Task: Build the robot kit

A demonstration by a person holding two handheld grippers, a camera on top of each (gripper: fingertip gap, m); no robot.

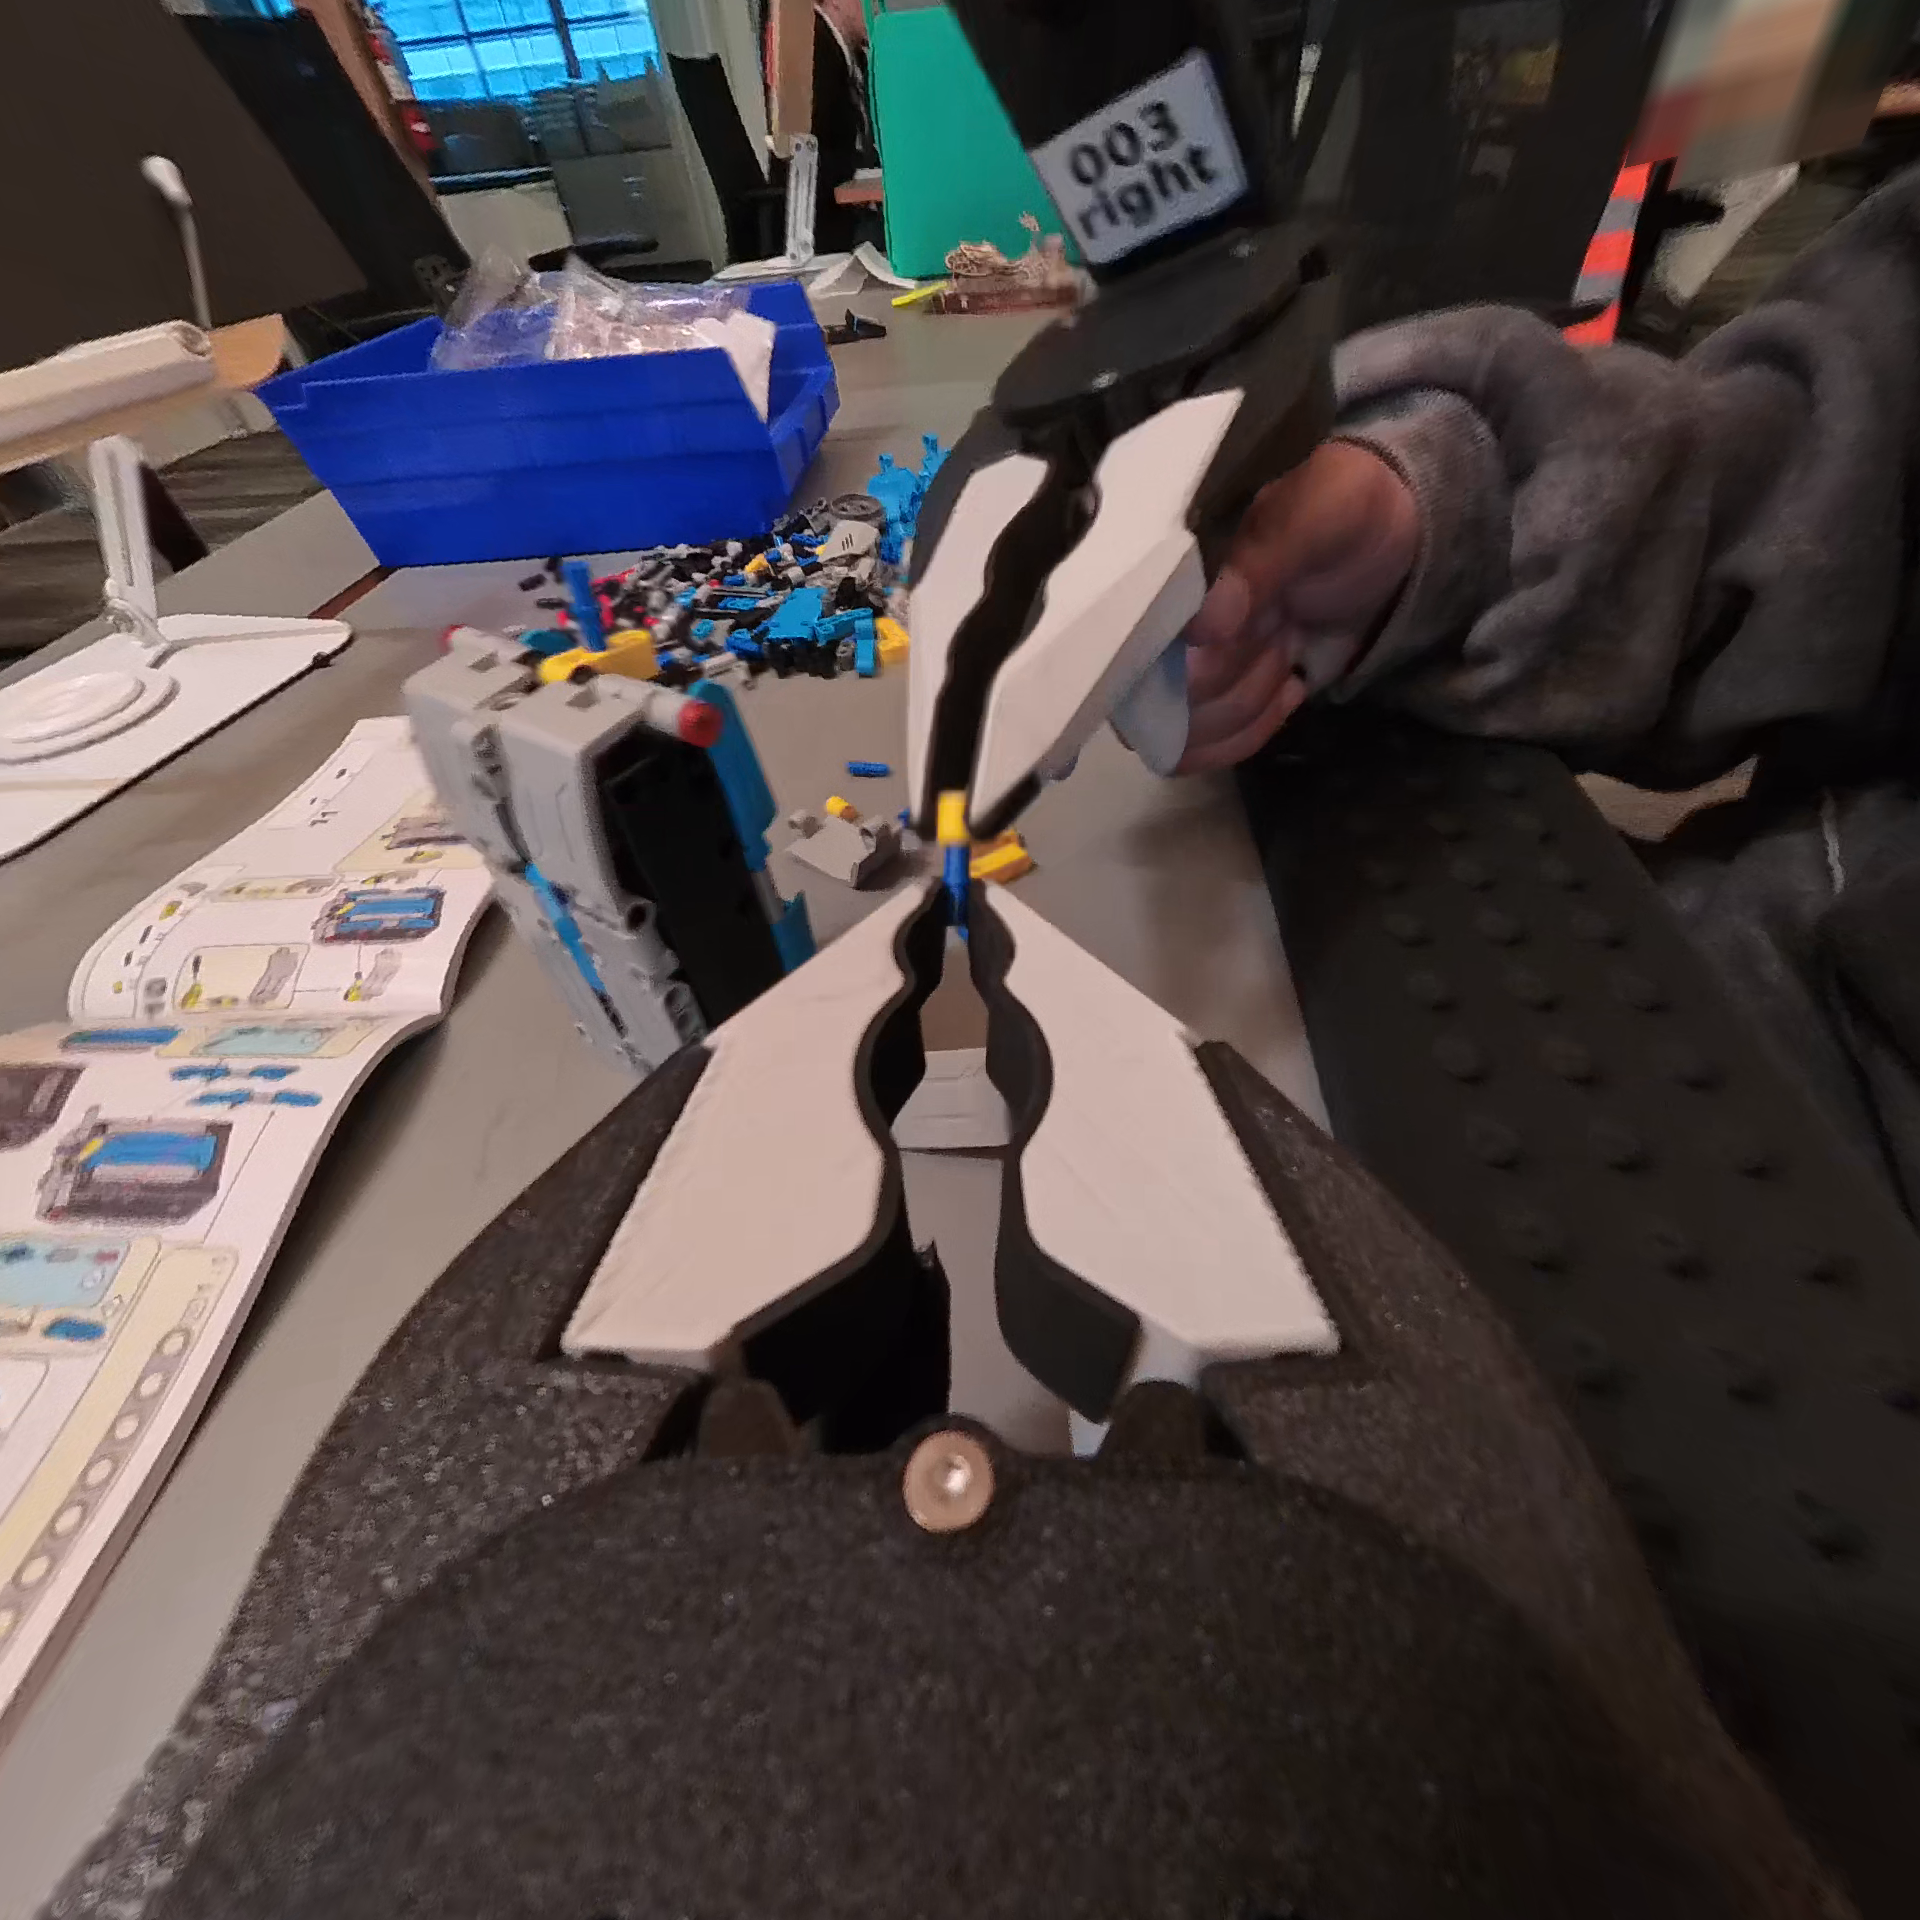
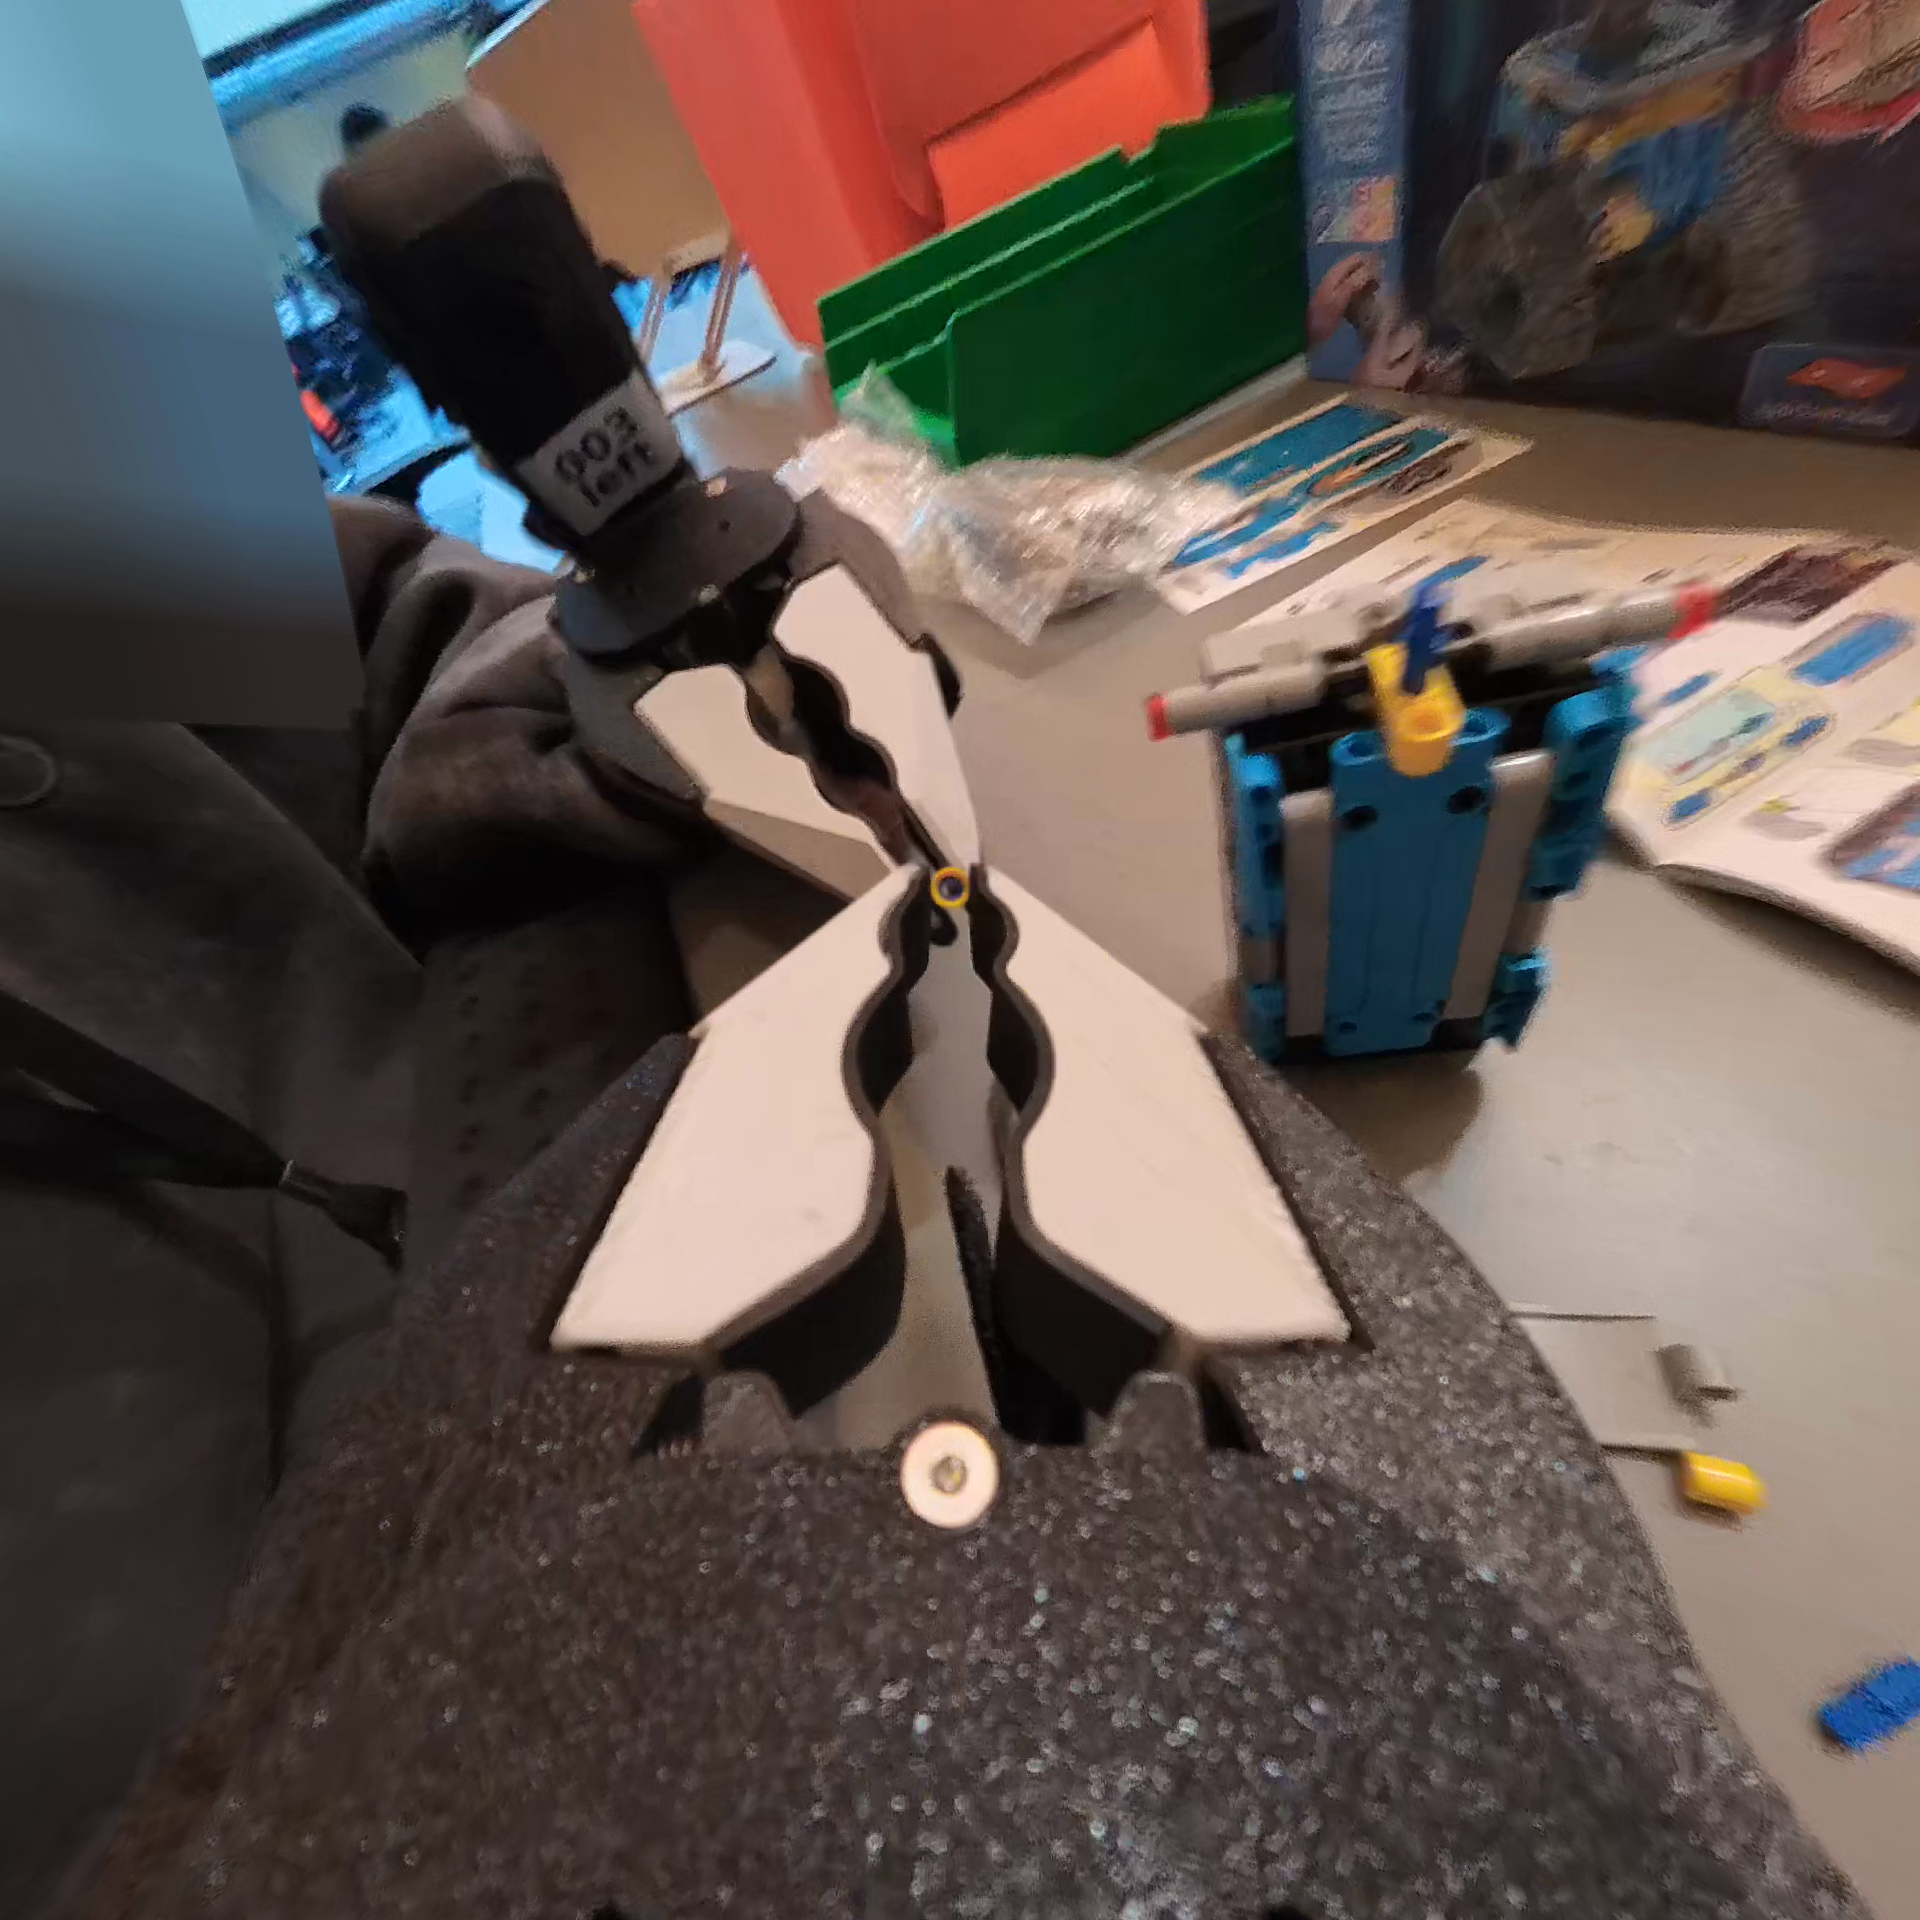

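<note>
Two hand-held claws meet tip to tip at the centre of both frames, above a grey tabletop (image 1: 499,1101) strewn with building-toy parts: the left claw (image 1: 954,902), rising from the bottom of the left wrist view, is clenched on a small blue pin (image 1: 956,883), while the right claw (image 1: 951,821), coming down from the upper right, is clenched on a short yellow bush (image 1: 952,816) that sits end to end with the pin; in the right wrist view the bush shows end-on as a yellow ring with a dark centre, which suggests the pin is at least partly inside it, though how deep it sits cannot be told. A partly built grey, blue and black model (image 1: 613,862) stands on the tabletop left of centre, well apart from both claws, with a yellow piece and a blue axle poking from its top. An open instruction booklet (image 1: 208,1039) lies at the left edge, a heap of loose pieces (image 1: 769,603) sits behind the model, and a blue bin (image 1: 551,447) holding clear plastic bags fills the upper left. A few stray grey and yellow pieces (image 1: 862,847) lie just below the meeting tips. Judging from this, the model is only part assembled, many pieces remain loose, and the small pin-and-bush pair is not yet on it
</note>
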